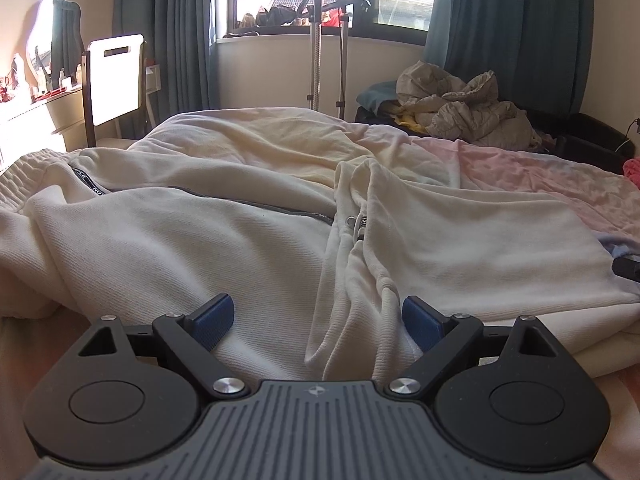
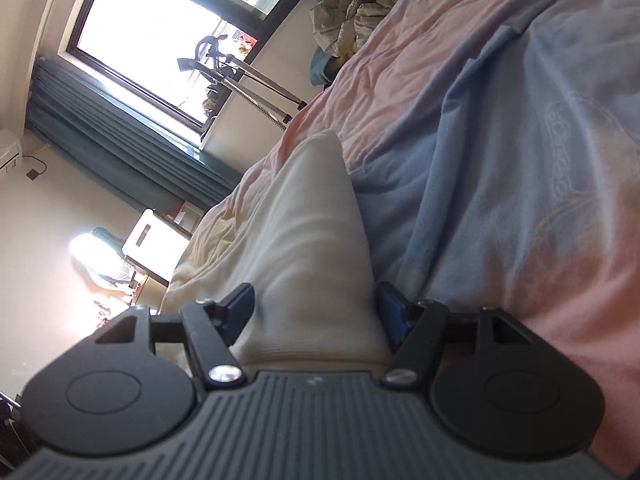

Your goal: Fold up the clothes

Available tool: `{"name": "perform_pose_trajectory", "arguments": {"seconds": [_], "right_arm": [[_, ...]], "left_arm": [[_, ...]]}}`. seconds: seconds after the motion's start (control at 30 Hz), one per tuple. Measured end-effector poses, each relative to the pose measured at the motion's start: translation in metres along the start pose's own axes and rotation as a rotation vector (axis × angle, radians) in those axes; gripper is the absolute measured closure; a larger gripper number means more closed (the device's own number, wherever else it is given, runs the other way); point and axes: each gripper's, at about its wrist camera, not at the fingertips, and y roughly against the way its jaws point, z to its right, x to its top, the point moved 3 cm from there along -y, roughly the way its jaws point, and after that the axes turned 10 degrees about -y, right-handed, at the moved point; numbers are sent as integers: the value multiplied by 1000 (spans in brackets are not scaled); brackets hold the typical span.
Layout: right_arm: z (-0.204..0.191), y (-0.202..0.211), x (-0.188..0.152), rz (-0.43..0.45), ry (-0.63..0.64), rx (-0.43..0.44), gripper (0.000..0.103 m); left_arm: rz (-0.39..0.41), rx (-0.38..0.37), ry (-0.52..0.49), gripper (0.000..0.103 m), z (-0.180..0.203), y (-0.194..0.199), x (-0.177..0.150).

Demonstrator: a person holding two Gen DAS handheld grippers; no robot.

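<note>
Left gripper (image 1: 318,322): held level and low over the bed, jaws spread wide, nothing clenched; a fold of the cream hoodie (image 1: 208,236) lies between its blue pads (image 1: 214,322), whether touching them cannot be told. Right gripper (image 2: 316,312): rolled sideways, jaws apart, straddling a raised fold of the same garment; grip on it cannot be told. Hoodie: ribbed cream knit, dark zip tape, drawstrings, rumpled, spread directly ahead of the left gripper on the pink-and-blue bedsheet (image 2: 500,128).
</note>
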Motion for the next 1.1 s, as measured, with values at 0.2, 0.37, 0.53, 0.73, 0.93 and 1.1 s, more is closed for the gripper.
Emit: {"name": "perform_pose_trajectory", "arguments": {"seconds": [0.2, 0.37, 0.53, 0.73, 0.93, 1.1], "right_arm": [[-19, 7, 3, 18, -8, 117, 33], [-4, -5, 0, -36, -22, 12, 36], [-14, -10, -1, -48, 3, -24, 32], [-16, 6, 7, -20, -40, 147, 32], [0, -9, 2, -77, -21, 28, 36], [-11, -14, 0, -77, 17, -26, 34]], "left_arm": [[-5, 2, 6, 10, 0, -2, -1], [-6, 3, 3, 10, 1, -3, -1], [-6, 4, 5, 10, 0, -2, -2], [-8, 9, -6, 9, 1, -5, 0], [-6, 14, -22, 8, 2, -8, 2], [0, 11, -2, 8, 1, -7, 1]]}}
